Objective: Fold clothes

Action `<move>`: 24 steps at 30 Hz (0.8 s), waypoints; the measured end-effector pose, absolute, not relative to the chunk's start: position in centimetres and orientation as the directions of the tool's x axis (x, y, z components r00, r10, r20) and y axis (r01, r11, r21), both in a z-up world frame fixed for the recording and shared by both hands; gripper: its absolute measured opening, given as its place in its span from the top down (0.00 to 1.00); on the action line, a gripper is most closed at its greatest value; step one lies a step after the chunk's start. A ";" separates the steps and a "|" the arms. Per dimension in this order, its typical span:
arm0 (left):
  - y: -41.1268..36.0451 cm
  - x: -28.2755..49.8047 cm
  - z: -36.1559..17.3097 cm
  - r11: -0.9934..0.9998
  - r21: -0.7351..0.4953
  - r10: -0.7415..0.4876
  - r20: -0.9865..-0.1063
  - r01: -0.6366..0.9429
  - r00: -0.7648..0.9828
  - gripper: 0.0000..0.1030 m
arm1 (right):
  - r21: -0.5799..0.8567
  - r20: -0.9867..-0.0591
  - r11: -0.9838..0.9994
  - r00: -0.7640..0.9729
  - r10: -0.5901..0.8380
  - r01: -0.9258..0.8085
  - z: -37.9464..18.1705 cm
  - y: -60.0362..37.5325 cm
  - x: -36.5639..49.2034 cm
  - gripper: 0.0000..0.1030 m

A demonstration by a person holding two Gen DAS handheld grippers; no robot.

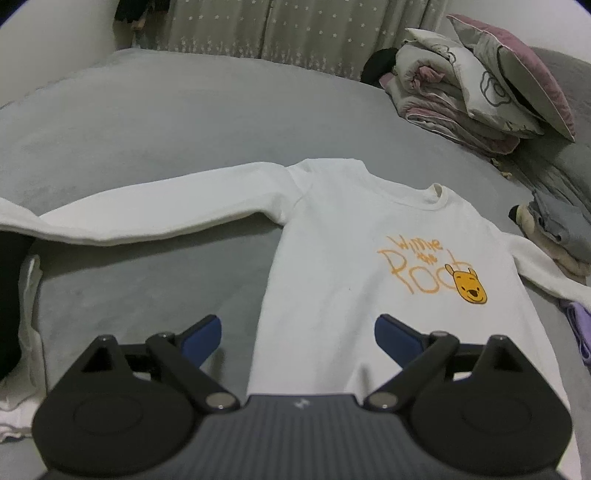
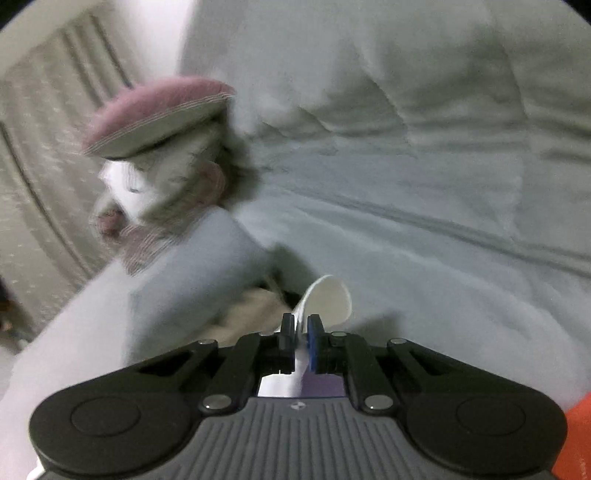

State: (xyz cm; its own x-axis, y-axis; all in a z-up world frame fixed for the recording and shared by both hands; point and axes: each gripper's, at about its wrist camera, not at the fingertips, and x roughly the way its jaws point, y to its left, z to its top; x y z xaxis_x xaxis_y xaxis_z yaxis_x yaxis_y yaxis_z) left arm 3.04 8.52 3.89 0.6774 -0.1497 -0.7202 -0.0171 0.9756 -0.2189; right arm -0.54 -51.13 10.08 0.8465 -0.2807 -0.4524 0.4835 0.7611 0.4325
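- Left gripper (image 1: 297, 334): black linkage, blue padded fingers spread wide and empty, poised over the hem.
- Right gripper (image 2: 301, 341): fingers pinched onto a white sleeve cuff (image 2: 327, 299), its edge curled open.
- White long-sleeved cotton sweatshirt (image 1: 332, 240), orange bear print, flat on the grey plush bedcover (image 1: 147, 129).
- Folded quilted bedding stack (image 1: 461, 92), pink-trimmed, at the far right.

Left wrist view looks from low over the hem of the white long-sleeved Pooh-print shirt (image 1: 332, 236) toward the star-patterned curtain (image 1: 295, 26); right wrist view sits close at that shirt's sleeve cuff (image 2: 327, 297), blurred; both catch the pink-and-grey pillow (image 1: 517, 70) (image 2: 159, 110).
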 end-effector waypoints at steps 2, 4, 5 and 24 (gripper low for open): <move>8.7 3.2 3.9 0.973 -0.230 -0.154 -0.722 -0.023 0.674 0.08 | 0.431 -0.386 0.804 0.889 -0.247 0.411 11.5 -49.3 -0.8 0.90; 8.9 3.4 4.0 0.970 -0.243 -0.161 -0.721 -0.028 0.674 0.08 | 0.404 -0.339 0.841 0.913 -0.229 0.361 12.5 -47.4 -0.7 0.90; 9.1 3.5 4.2 0.968 -0.249 -0.161 -0.717 -0.033 0.679 0.08 | 0.403 -0.312 0.855 0.927 -0.208 0.327 13.0 -46.2 -0.8 0.90; 14.9 3.1 5.4 0.919 -0.372 -0.144 -0.630 -0.134 0.763 0.35 | 0.108 -0.423 0.812 0.713 0.559 -0.573 8.3 -9.6 -0.8 0.90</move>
State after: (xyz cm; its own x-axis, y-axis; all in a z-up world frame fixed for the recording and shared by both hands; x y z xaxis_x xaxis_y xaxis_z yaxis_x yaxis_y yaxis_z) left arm 3.06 14.94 5.42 0.7633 -0.1441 -0.6298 -0.1335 0.9186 -0.3721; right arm -0.85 -9.57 8.31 0.7129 0.5590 -0.4235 -0.5731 0.8124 0.1076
